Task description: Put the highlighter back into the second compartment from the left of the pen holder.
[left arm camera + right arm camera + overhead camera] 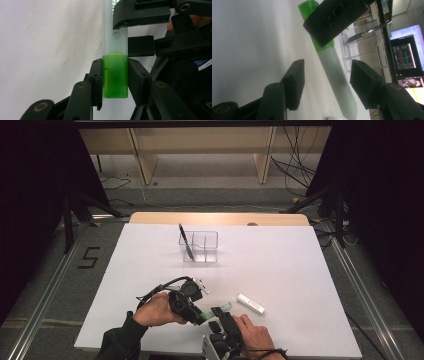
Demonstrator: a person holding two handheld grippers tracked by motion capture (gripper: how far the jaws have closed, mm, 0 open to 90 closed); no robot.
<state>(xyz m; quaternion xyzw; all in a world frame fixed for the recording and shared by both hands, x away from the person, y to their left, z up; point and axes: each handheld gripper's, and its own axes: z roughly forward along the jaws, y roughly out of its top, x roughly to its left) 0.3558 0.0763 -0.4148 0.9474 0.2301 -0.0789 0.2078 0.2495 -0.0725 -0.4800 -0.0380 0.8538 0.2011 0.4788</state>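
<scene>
A highlighter (216,309) with a pale translucent barrel (111,27) and a green end (115,75) is held just above the white table near its front edge. My left gripper (202,314) is shut on the green end, its pads (98,75) pressing on both sides. My right gripper (327,82) comes from the front edge, with its jaws on either side of the pale barrel (337,75). A gap remains on each side, so it is open. In the left gripper view, the right gripper's fingers (140,46) flank the barrel.
A clear compartment box (206,247) stands at mid-table with a black pen (186,241) leaning in its left section. A small white oblong piece (250,303) lies right of the grippers. A lit monitor (404,52) is beyond the table.
</scene>
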